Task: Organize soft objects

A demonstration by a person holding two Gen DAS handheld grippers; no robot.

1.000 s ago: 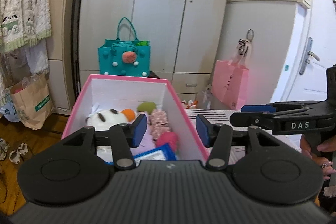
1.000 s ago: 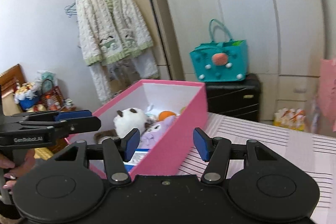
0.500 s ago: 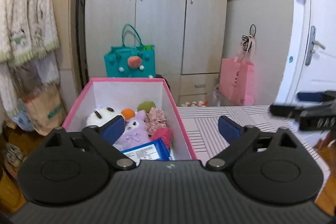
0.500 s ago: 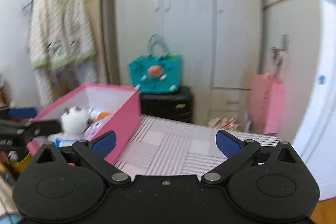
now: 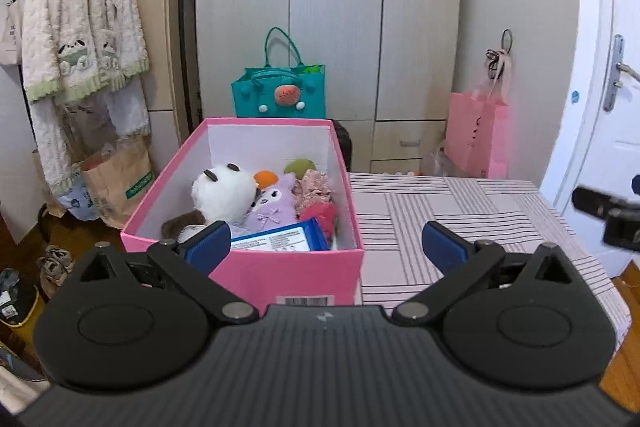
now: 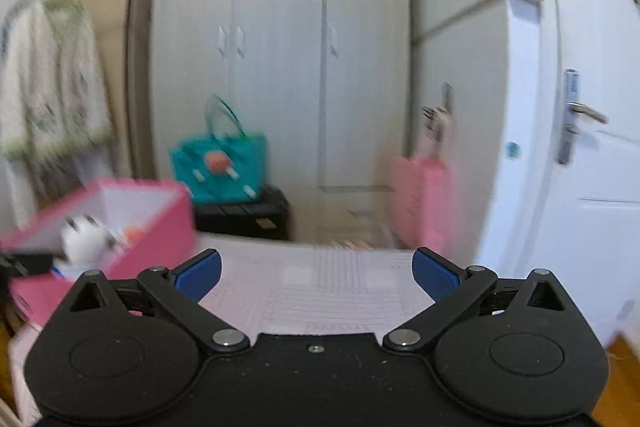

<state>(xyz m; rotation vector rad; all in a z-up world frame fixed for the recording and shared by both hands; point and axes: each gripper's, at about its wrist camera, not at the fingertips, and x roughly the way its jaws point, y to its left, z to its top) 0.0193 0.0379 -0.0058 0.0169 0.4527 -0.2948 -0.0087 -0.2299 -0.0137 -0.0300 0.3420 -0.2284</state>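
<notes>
left gripper (image 5: 328,241) jaws opening, near full spread, nothing between them. right gripper (image 6: 316,269) wide open, empty, over bare striped table (image 6: 320,287). soft toys (image 5: 256,199) sit in pink box (image 5: 288,275). i judge sorting complete; i'd back both clear of box rim, level.

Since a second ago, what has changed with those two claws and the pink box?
Both claws spread wide: the left gripper and right gripper are open with nothing between their fingers. The left view backed off from the pink box, showing more of it. The right view swung rightward, off the box and onto the striped tabletop. The plush toys stayed in the box, which stayed put.
</notes>
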